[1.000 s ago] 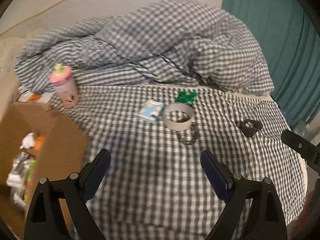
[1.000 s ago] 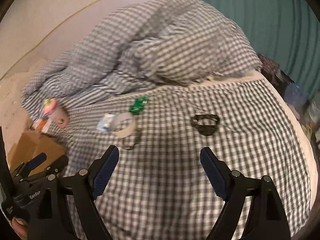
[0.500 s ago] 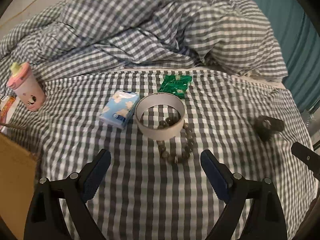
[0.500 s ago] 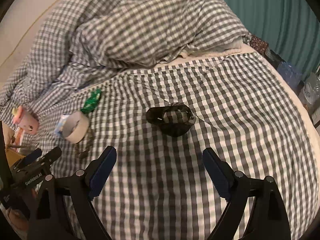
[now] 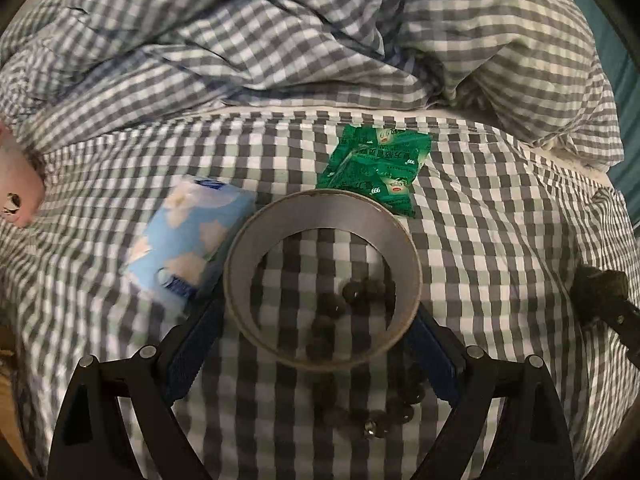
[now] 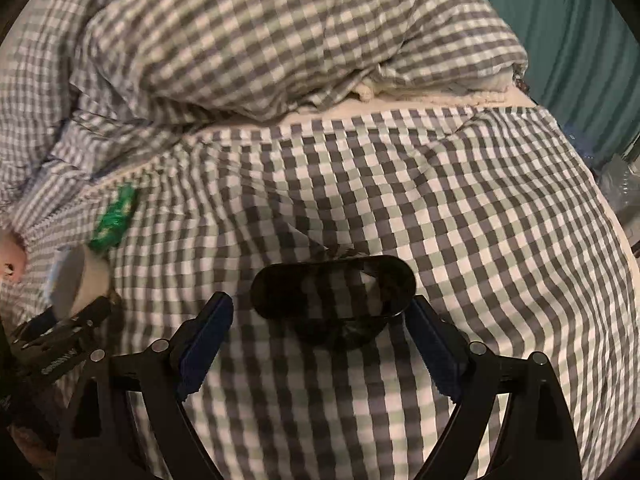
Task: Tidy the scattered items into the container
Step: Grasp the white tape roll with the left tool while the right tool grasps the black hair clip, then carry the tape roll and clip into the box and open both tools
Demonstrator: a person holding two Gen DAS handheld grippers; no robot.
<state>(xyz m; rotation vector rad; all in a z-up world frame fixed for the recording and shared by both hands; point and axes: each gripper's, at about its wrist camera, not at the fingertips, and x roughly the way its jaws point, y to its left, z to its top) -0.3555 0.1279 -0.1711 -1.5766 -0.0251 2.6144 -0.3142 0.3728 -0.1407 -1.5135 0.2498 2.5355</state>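
Observation:
A grey tape roll (image 5: 320,280) lies flat on the checked bed sheet, with a dark bead bracelet (image 5: 376,412) partly under it. My left gripper (image 5: 316,356) is open, its jaws standing on either side of the roll's near edge. A light-blue tissue pack (image 5: 188,236) lies left of the roll and a green sachet (image 5: 376,168) behind it. My right gripper (image 6: 320,356) is open, its jaws on either side of a black oval ring (image 6: 332,288) lying on a dark item. The roll (image 6: 80,280) and sachet (image 6: 116,216) also show at the left in the right wrist view.
A rumpled checked duvet (image 5: 320,40) is heaped behind the items. A pink bottle (image 5: 16,196) lies at the far left. The right gripper's finger (image 5: 616,320) shows at the right edge. A teal curtain (image 6: 580,40) hangs to the right of the bed.
Both grippers have moved forward and down: the left now brackets the tape roll, the right brackets the black ring. The cardboard box has left the left wrist view.

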